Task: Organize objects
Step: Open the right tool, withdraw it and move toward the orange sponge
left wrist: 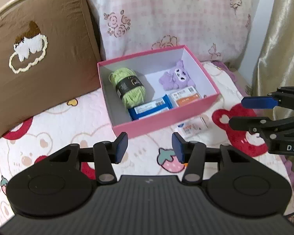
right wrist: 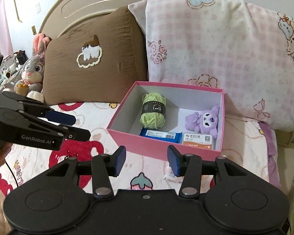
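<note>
A pink box (left wrist: 162,120) (right wrist: 147,146) stands open on the bed. It holds a green yarn ball (left wrist: 128,87) (right wrist: 153,112), a purple plush (left wrist: 176,76) (right wrist: 204,121), a blue packet (left wrist: 151,108) (right wrist: 159,135) and an orange-and-white packet (left wrist: 186,96) (right wrist: 198,140). A small white packet (left wrist: 192,127) (right wrist: 171,174) lies on the bedspread just outside the box's front wall. My left gripper (left wrist: 149,146) is open and empty in front of the box. My right gripper (right wrist: 146,161) is open and empty, just above the white packet; it also shows in the left wrist view (left wrist: 238,111).
A brown pillow (left wrist: 39,54) (right wrist: 92,62) and a pink checked pillow (left wrist: 176,15) (right wrist: 225,49) lean behind the box. A rabbit plush (right wrist: 32,70) sits far left. A beige curtain (left wrist: 280,39) hangs at the right. The cartoon-print bedspread (left wrist: 68,127) lies all round.
</note>
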